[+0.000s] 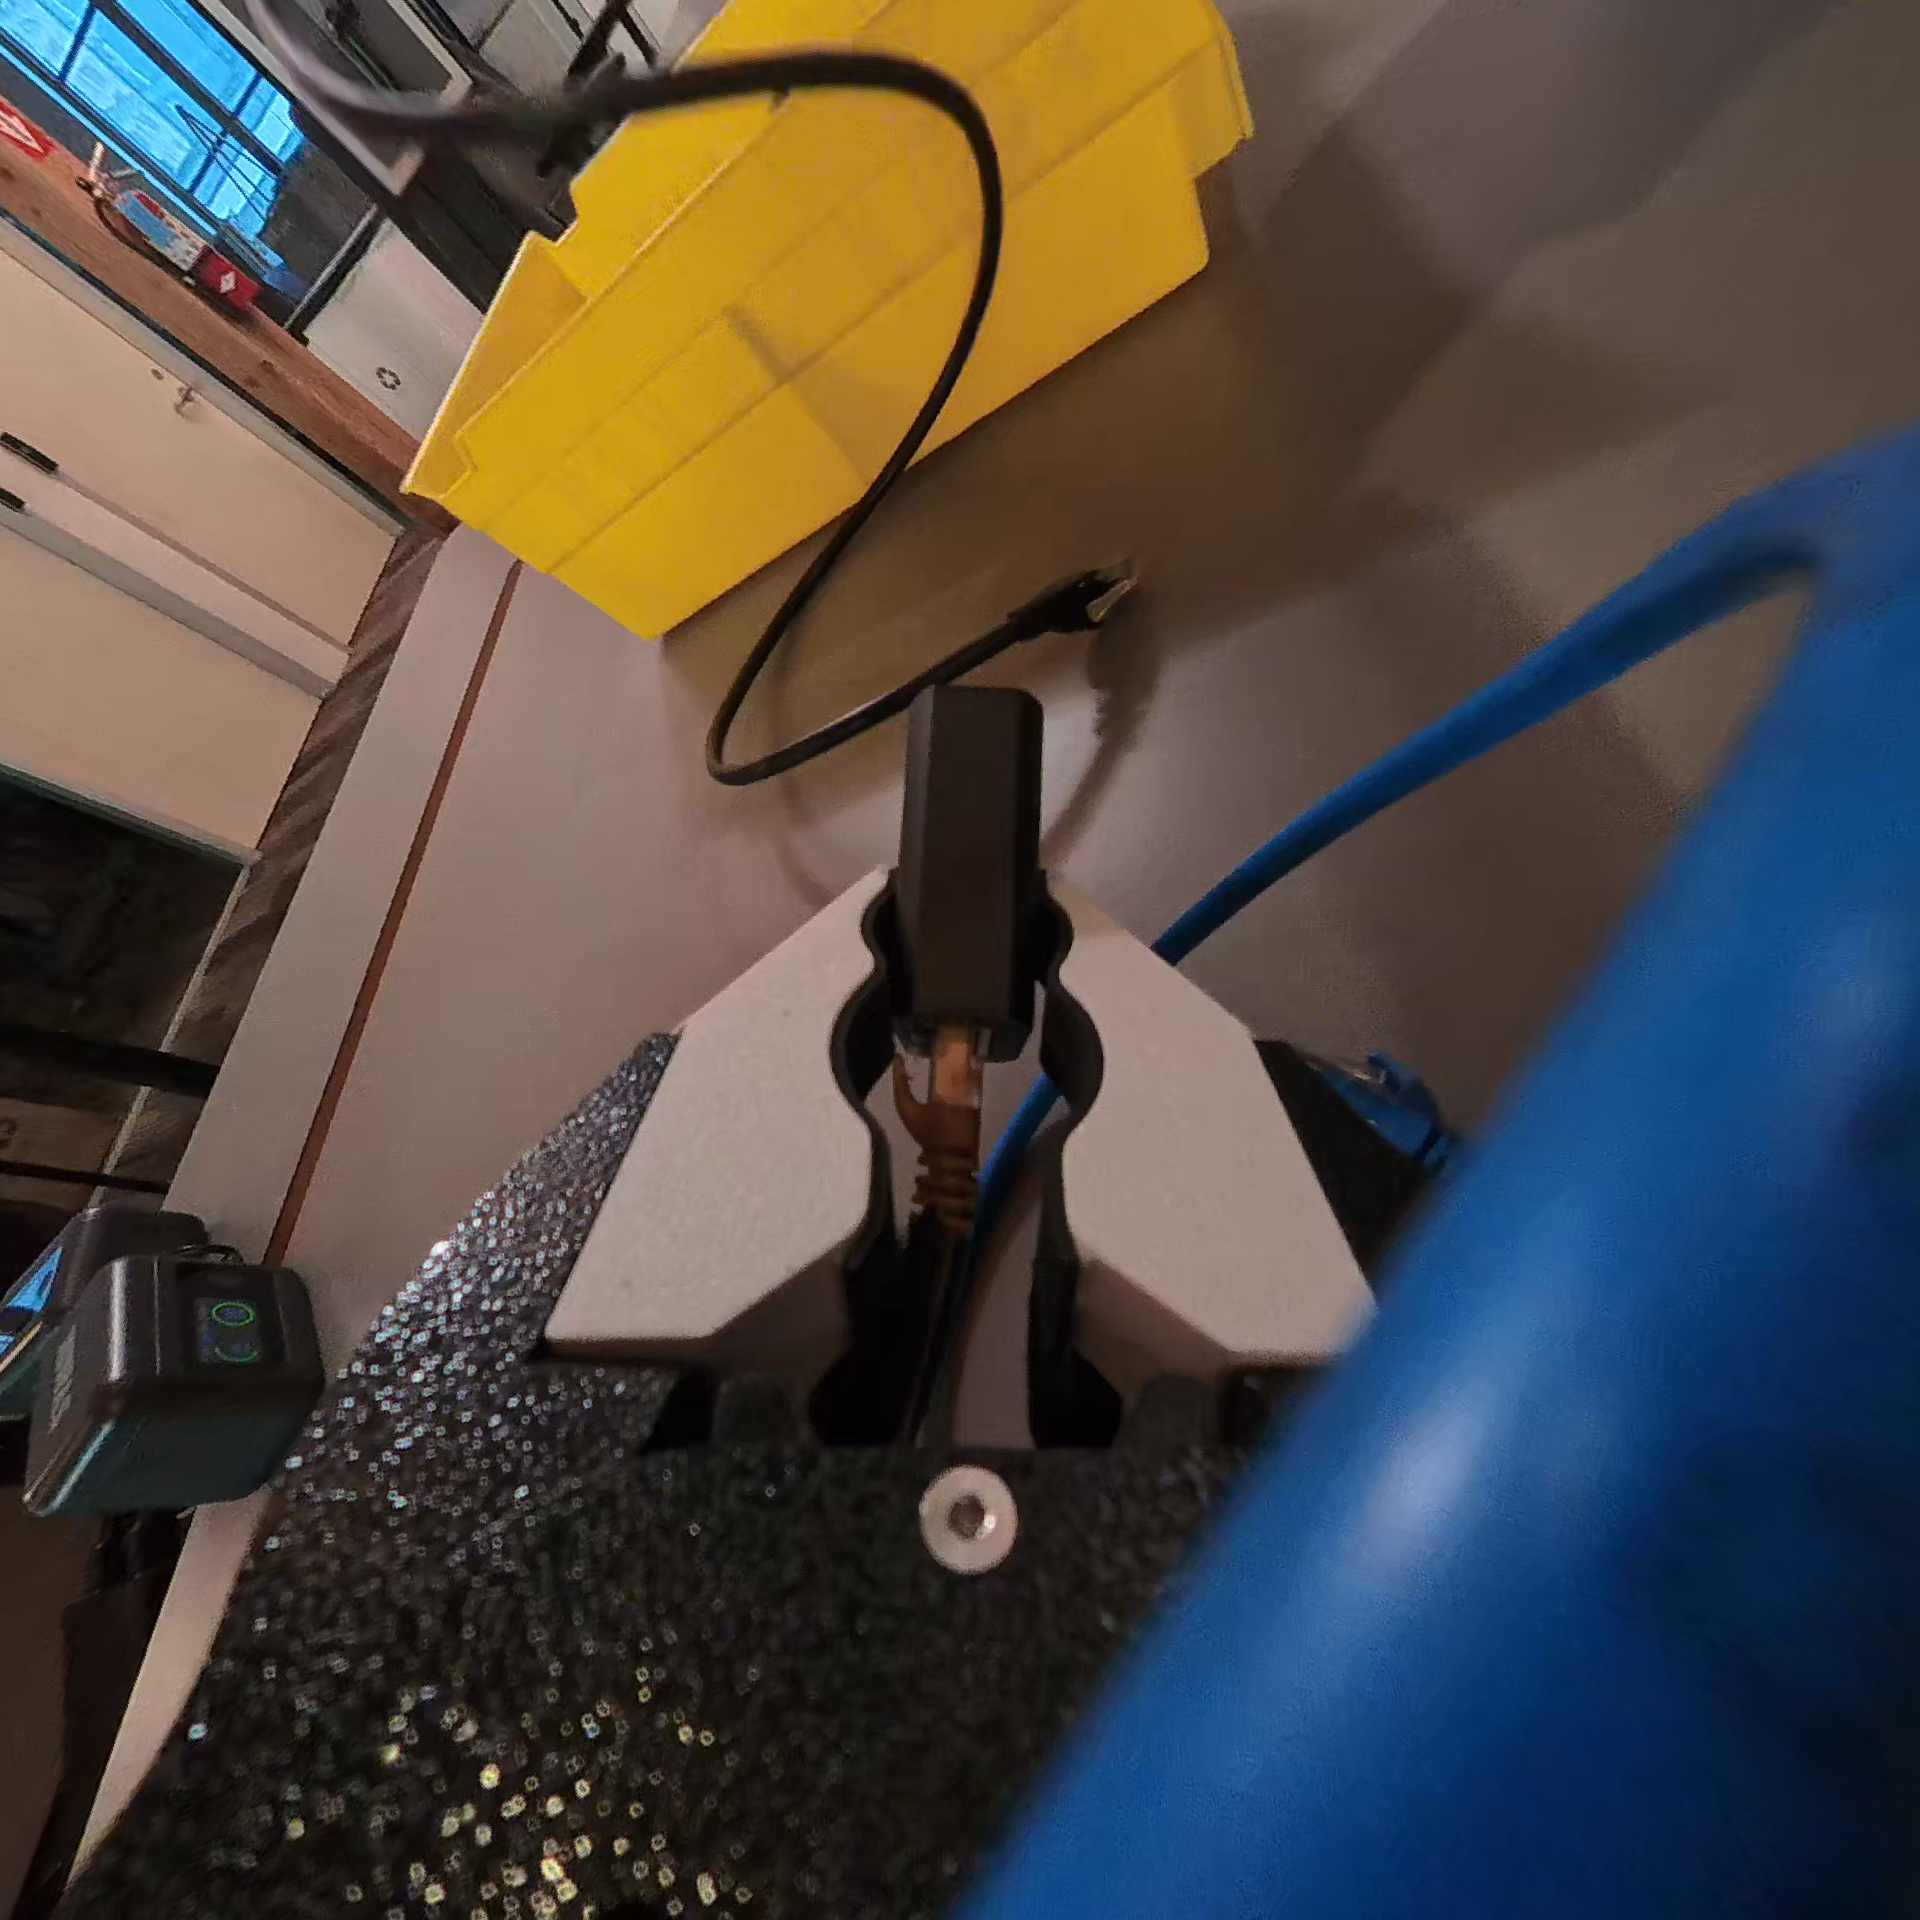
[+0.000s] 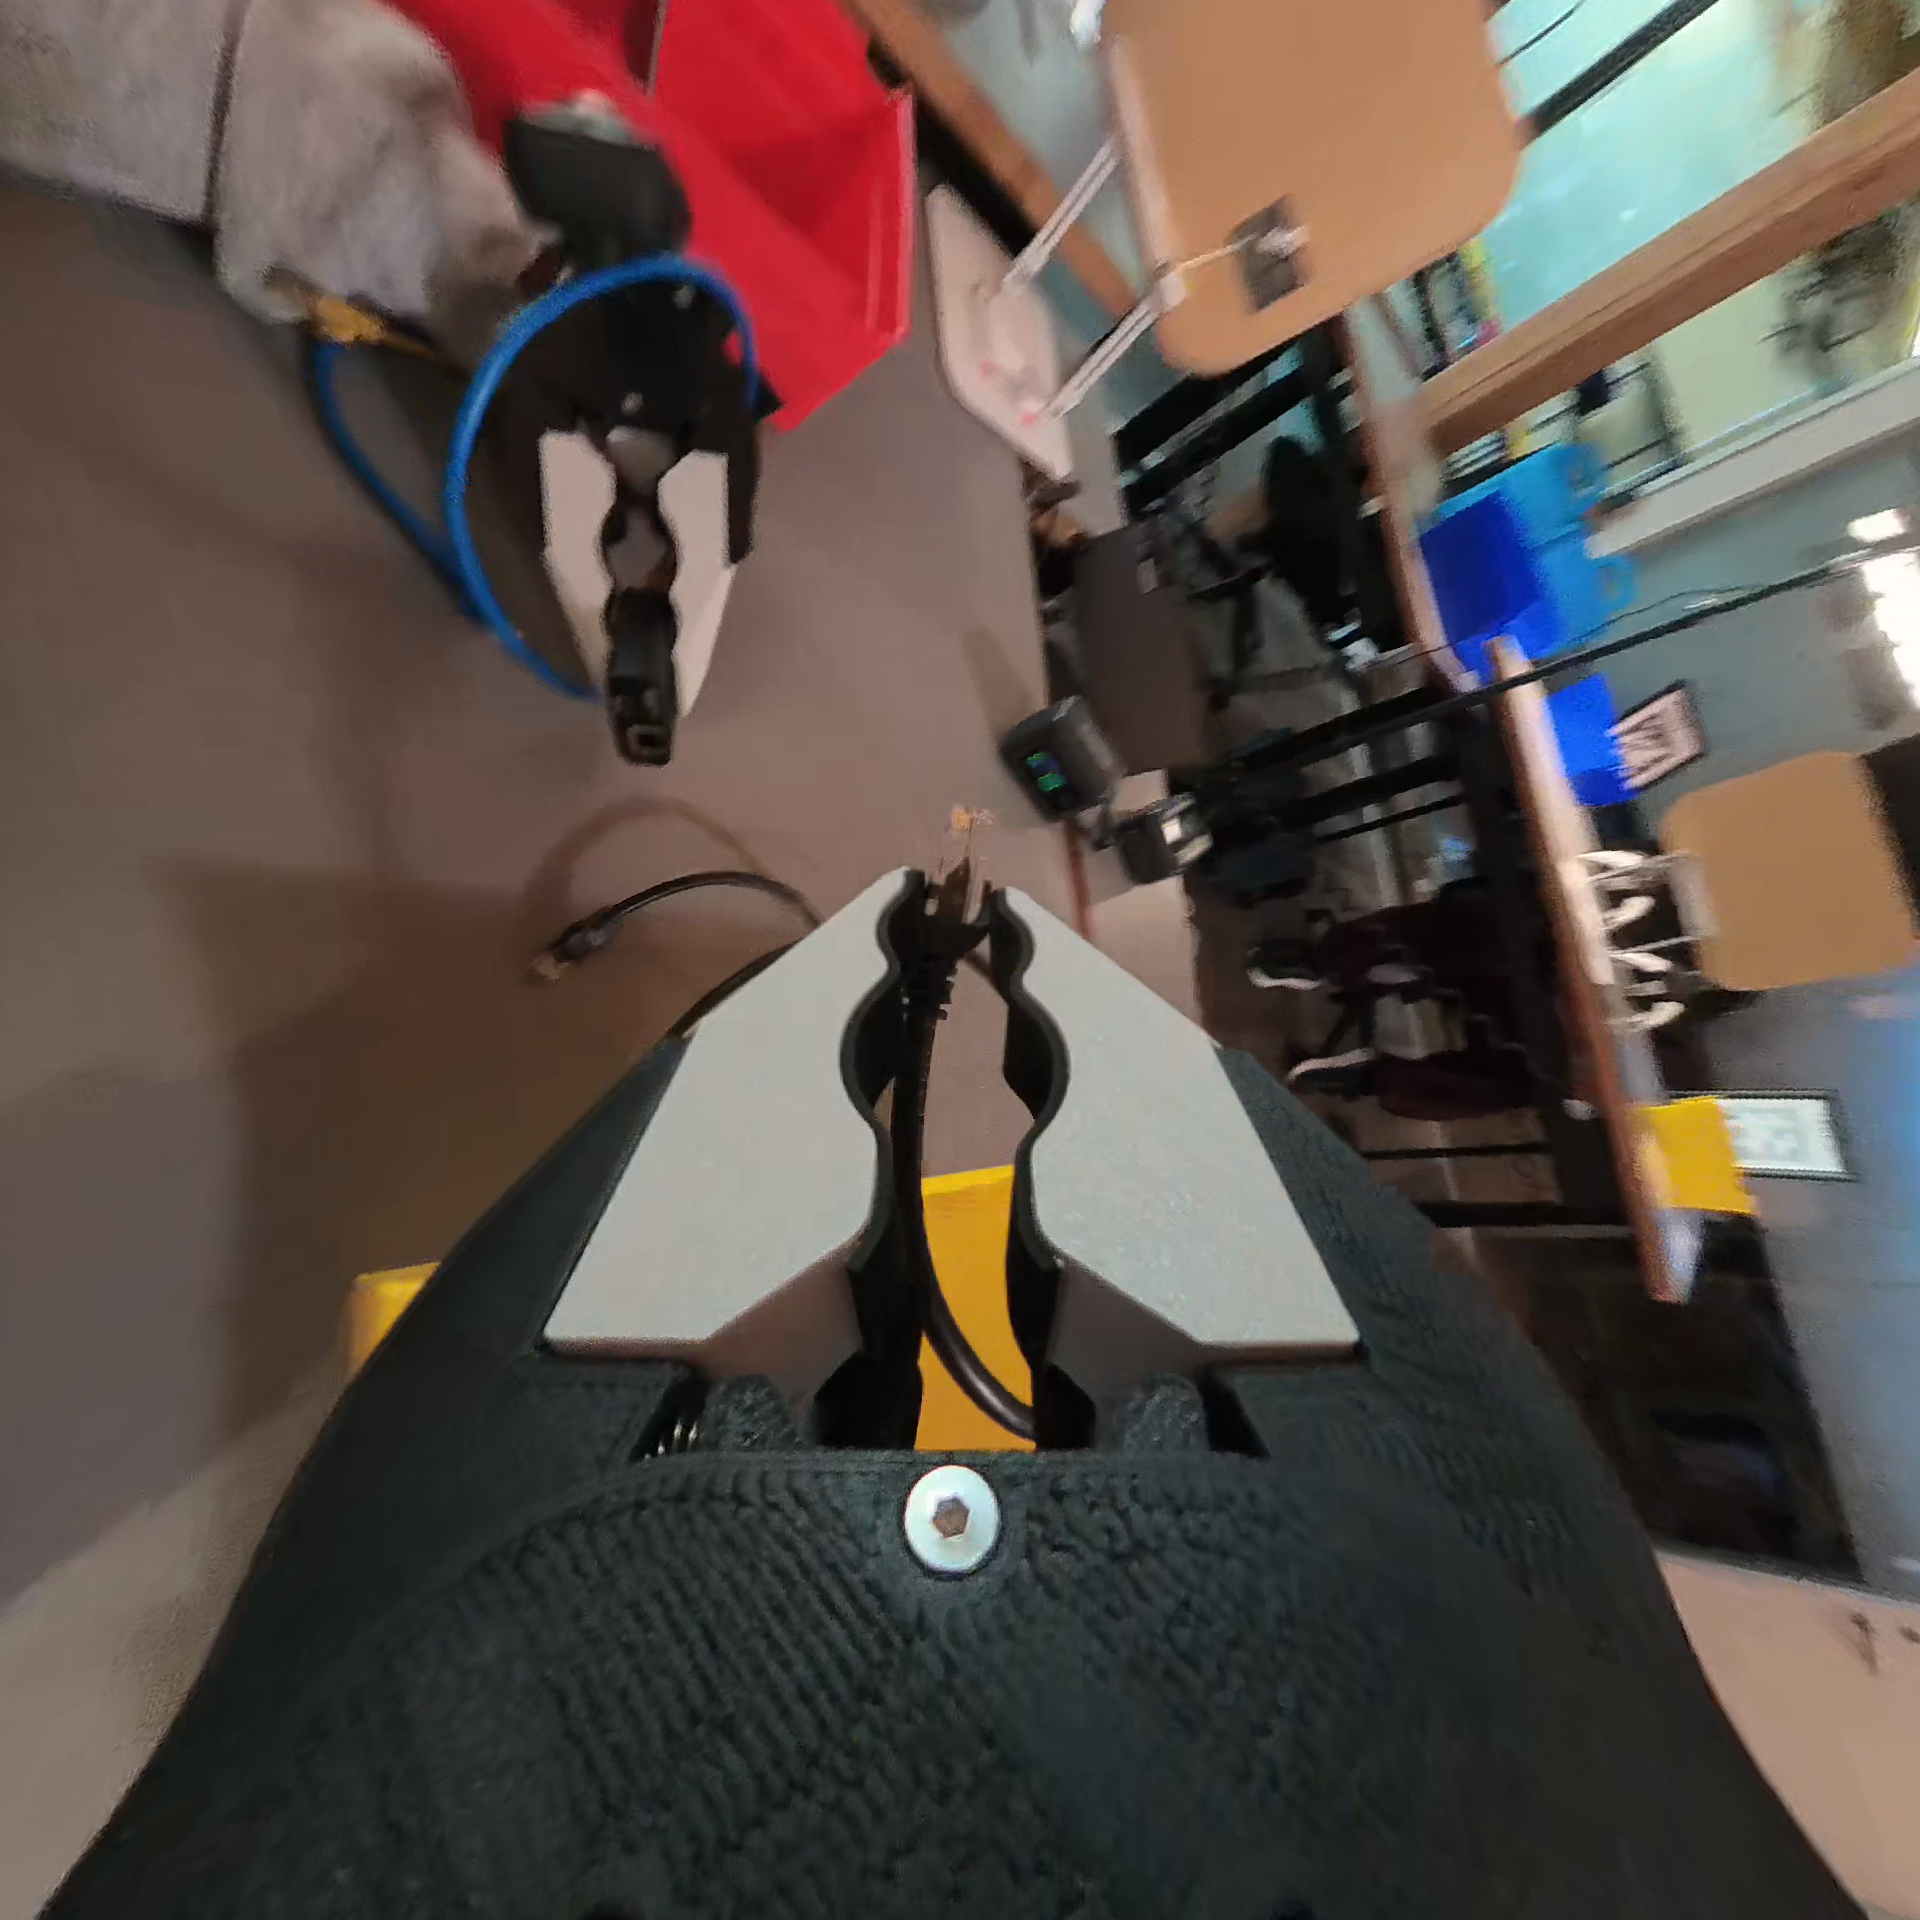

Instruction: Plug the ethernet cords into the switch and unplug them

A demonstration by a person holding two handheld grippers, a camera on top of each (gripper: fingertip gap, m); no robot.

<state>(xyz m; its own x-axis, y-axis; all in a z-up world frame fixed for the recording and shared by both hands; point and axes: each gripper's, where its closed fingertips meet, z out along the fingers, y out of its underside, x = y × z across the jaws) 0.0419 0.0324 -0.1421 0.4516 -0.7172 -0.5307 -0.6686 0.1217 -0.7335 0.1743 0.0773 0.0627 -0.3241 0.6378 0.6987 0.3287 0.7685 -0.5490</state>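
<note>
My left gripper [image 1: 966,909] is shut on a small black switch [image 1: 971,810], held above the table. An orange ethernet plug [image 1: 945,1091] sits in the switch's near end, and a blue cord [image 1: 1455,727] loops off to the right. The right wrist view shows the left gripper [image 2: 644,665] with the switch [image 2: 639,717] at upper left, its open port facing me. My right gripper [image 2: 951,899] is shut on the plug of a black ethernet cord [image 2: 914,1091]. The plug tip sticks out past the fingertips, some way short of the switch.
A loose black cord end [image 1: 1091,603] lies on the grey table, also visible in the right wrist view [image 2: 577,940]. A yellow bin [image 1: 831,312] and a red bin [image 2: 790,156] stand on the table. A black device with a green display [image 1: 177,1371] sits past the table edge. The tips of one gripper are about 25 cm away from the tips of the other.
</note>
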